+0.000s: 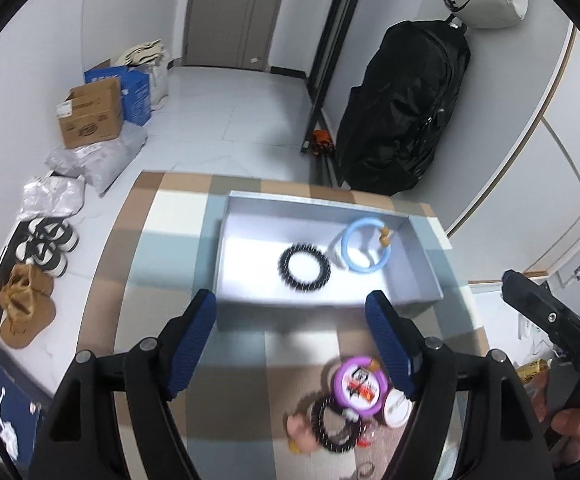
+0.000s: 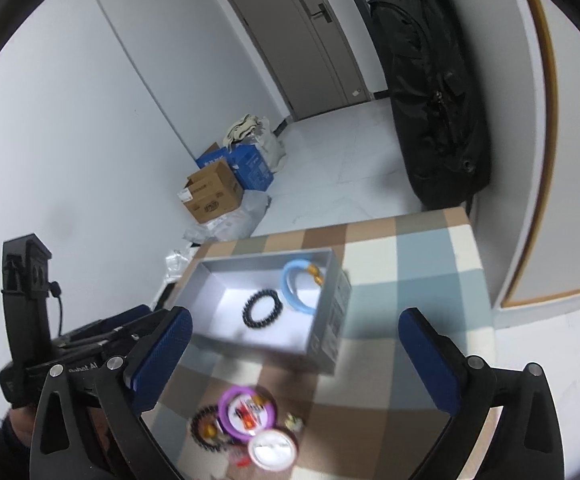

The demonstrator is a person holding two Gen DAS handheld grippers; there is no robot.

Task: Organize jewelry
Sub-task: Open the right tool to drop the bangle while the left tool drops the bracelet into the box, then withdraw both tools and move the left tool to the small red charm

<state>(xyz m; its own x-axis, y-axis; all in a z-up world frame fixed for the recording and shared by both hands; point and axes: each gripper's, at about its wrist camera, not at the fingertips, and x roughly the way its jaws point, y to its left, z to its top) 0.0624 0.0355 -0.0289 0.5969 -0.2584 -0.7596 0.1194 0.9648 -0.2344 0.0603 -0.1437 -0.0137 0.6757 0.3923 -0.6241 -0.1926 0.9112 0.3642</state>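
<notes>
A grey open box (image 1: 422, 276) (image 2: 326, 336) stands on a checked tablecloth. In it lie a black bead bracelet (image 1: 305, 267) (image 2: 261, 307) and a light blue bangle (image 1: 365, 249) (image 2: 298, 285) with gold beads. Nearer me a loose pile holds a purple round tin (image 1: 360, 384) (image 2: 246, 407), a white round tin (image 1: 397, 410) (image 2: 271, 449) and another black bead bracelet (image 1: 332, 424) (image 2: 203, 428). My left gripper (image 1: 292, 314) is open and empty above the box's near wall. My right gripper (image 2: 296, 332) is open and empty above the table.
The table (image 1: 157, 216) (image 2: 430, 248) ends at the far side, with floor beyond. Cardboard boxes (image 1: 91, 114) (image 2: 211, 196), bags and shoes (image 1: 45, 246) line the left wall. A black bag (image 1: 402, 104) (image 2: 434, 92) hangs at the back right.
</notes>
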